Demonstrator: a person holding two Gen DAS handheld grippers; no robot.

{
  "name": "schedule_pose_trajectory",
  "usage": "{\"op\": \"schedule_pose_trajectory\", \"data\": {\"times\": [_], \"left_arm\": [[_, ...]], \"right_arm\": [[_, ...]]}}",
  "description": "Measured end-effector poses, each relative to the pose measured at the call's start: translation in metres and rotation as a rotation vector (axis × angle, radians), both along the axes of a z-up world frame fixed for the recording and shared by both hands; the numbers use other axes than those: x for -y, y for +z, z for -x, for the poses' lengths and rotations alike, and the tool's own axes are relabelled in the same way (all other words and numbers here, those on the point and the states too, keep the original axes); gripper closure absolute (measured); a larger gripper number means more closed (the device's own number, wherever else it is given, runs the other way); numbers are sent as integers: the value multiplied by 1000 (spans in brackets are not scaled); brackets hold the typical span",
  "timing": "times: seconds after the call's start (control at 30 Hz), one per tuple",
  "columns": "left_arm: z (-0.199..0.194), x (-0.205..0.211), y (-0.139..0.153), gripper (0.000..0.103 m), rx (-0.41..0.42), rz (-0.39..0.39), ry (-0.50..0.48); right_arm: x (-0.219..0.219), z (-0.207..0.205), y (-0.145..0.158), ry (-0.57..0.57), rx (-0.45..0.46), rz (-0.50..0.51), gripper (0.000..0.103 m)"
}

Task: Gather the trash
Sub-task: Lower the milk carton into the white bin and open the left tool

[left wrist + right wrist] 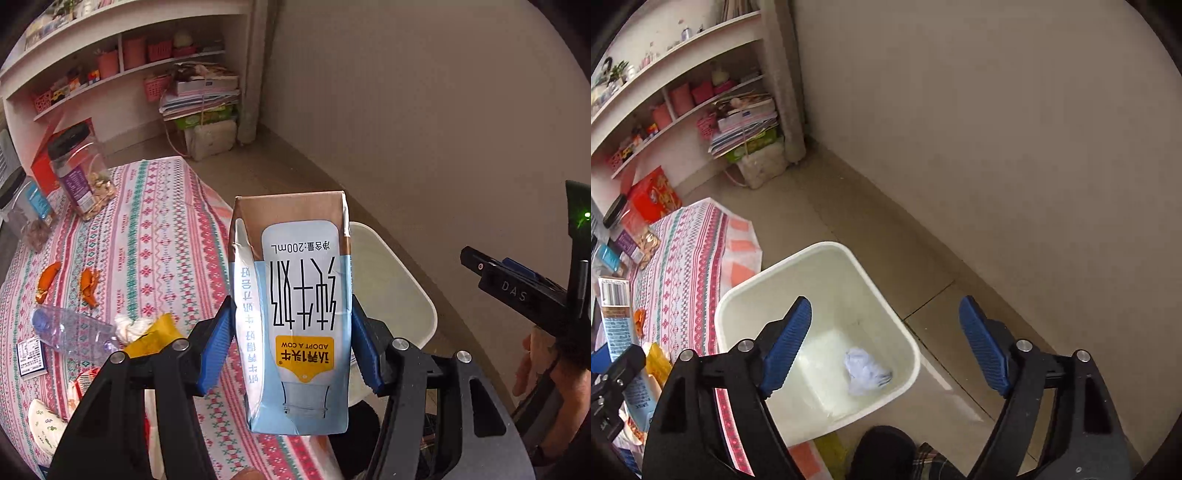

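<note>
My left gripper (291, 339) pinches a milk carton (295, 314) by its two narrow sides, blue pads pressed on either flank. The carton's long axis runs along my fingers, pointing away from the camera; its print reads upside down in the left wrist view, the brown end farthest from me. It hangs past the edge of the table (155, 229), in front of the white bin (391, 295) on the floor. My right gripper (886, 343) stands spread wide with nothing between its pads, poised above the same bin (738, 299), where a crumpled tissue (864, 371) lies on the bottom. A plastic bottle (70, 332) and orange peels (88, 282) lie on the tablecloth.
</note>
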State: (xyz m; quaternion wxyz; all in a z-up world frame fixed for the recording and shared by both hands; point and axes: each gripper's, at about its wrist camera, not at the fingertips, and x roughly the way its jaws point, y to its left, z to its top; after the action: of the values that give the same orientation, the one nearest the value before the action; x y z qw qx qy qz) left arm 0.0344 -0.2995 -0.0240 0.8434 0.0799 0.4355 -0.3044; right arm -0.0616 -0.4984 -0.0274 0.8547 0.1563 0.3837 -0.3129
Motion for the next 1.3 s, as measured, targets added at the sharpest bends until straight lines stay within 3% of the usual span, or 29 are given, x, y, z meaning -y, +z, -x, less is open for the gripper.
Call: {"op": "schedule_pose_trajectory", "data": {"times": [0.2, 0.27, 0.47, 0.9, 1.3], "left_arm": [[0, 46, -13, 44, -52, -15, -49], [-1, 56, -16, 32, -70, -11, -53], [1, 61, -8, 30, -26, -15, -49], [-3, -7, 9, 25, 104, -59, 100], [-18, -85, 3, 24, 96, -103, 224]], "right_arm": [[12, 17, 3, -47, 26, 0, 18], [12, 20, 5, -54, 32, 13, 16], [8, 19, 11, -51, 46, 47, 14], [-40, -8, 22, 59, 58, 108, 7], [-103, -43, 26, 214, 32, 141, 7]]}}
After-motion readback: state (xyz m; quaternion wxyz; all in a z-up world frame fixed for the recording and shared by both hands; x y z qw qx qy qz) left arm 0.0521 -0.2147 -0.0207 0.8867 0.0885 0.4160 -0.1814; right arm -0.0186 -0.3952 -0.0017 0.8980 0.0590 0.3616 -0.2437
